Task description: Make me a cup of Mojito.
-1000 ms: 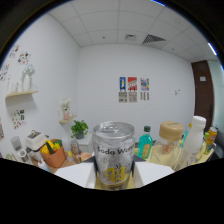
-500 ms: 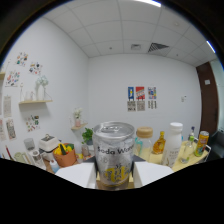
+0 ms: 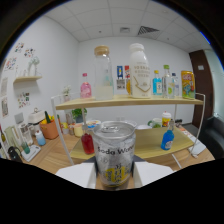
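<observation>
You are holding the tool (image 3: 114,175) with its two white fingers (image 3: 75,175) pressing on either side of a silver soda water can (image 3: 114,154), so the can is being gripped upright between them, its unopened top showing. Beyond the can a two-tier wire shelf (image 3: 131,103) is standing on the wooden bench (image 3: 52,156). Along the shelf's upper board you are facing a small pink bottle (image 3: 86,87) near the left end, a tall clear bottle with a tan cap (image 3: 102,74), a large white bottle (image 3: 140,70) beside it, a blue-labelled bottle (image 3: 157,83), and a yellow can (image 3: 187,84) near the right end. On the lower board a red bottle (image 3: 88,141) is sitting just behind the can's left side, and a blue bottle (image 3: 167,138) is standing toward the right. Off the shelf's left end, an orange pot (image 3: 49,129) is resting on the bench.
</observation>
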